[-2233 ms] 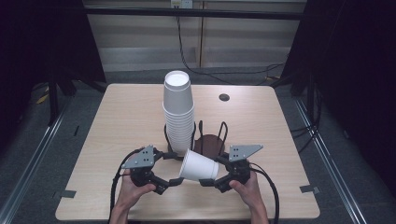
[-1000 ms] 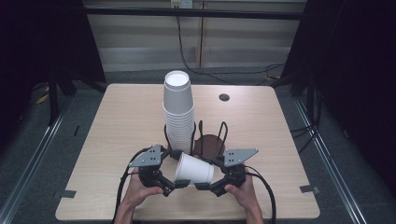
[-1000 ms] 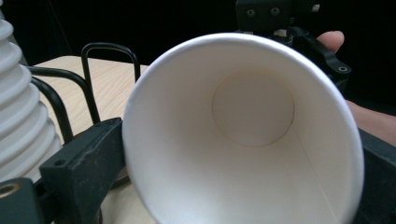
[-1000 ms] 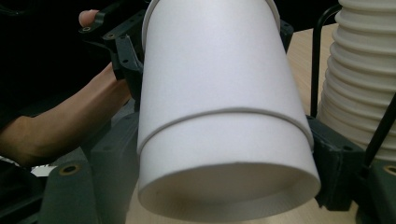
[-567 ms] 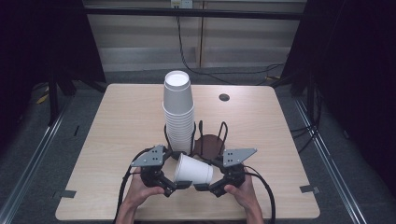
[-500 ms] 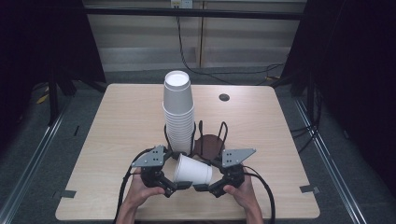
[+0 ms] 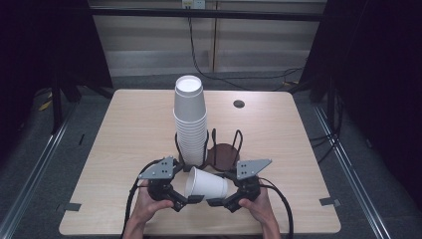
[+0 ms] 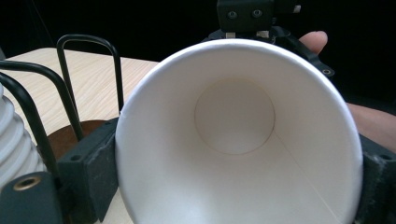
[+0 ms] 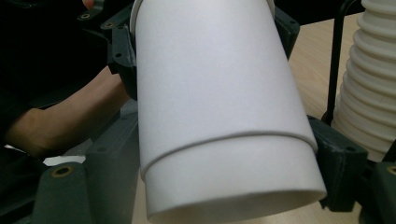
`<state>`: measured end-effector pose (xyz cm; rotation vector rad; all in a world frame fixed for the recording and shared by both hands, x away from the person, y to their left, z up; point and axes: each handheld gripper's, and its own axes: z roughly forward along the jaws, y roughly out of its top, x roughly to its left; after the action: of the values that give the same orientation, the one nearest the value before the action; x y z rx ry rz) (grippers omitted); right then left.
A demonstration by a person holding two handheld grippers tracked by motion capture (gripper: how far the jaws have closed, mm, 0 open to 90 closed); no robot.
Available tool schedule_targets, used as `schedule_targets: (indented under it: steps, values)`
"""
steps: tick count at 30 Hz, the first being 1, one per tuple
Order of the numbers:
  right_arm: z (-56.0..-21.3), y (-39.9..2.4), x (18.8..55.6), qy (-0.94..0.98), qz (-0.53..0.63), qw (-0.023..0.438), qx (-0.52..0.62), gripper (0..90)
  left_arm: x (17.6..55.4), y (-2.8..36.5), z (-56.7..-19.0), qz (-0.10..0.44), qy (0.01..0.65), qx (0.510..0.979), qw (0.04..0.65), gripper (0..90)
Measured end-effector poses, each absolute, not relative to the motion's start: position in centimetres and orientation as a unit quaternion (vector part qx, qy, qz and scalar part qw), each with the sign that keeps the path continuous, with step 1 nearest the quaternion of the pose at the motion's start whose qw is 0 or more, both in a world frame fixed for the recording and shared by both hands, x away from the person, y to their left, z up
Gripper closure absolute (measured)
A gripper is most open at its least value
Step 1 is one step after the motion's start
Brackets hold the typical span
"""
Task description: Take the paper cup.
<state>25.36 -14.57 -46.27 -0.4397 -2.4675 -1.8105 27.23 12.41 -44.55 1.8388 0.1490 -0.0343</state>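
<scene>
Left hand-held gripper: jaws closed against the rim end of the cup; its own view looks straight into the cup's mouth, with a black pad pressed on each side of the rim.
Right hand-held gripper: jaws closed on the base end of the same cup; in its own view the pads flank the cup's wall just above the ridge near the bottom.
Cup: held on its side between the two grippers, above the near edge of the desk, just in front of the rack. Mouth towards the left, base towards the right.
Step in hand: it looks like two nested cups being pulled apart, since the right gripper view shows a stepped ridge round the wall; I cannot tell for sure that it is a second cup.
Doing it well: grip lightly, as thin paper walls will likely buckle; pull straight along the cup's axis with a slight twist, not sideways.
Risk: the stack stands close behind and could be knocked.
Count, grippers: two.
Count, held cups: one seen, perhaps two.
Count, stacks: one tall stack in the rack; individual cups too many to count.
Count, racks: one wire rack with a brown base.
</scene>
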Motion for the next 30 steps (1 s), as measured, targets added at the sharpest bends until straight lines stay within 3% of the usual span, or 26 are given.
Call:
schedule_targets:
  steps: [12,30]
  values:
    - [-47.0,-14.8,25.0,-0.786,-0.595,0.005,-0.168,12.5,27.4,12.8,-44.6,-0.005,0.079,0.793,0.604,9.4]
    - [-47.5,-17.2,23.5,-0.749,-0.612,-0.113,-0.226,12.6,28.0,14.5,-44.1,0.014,0.113,0.796,0.594,9.4]
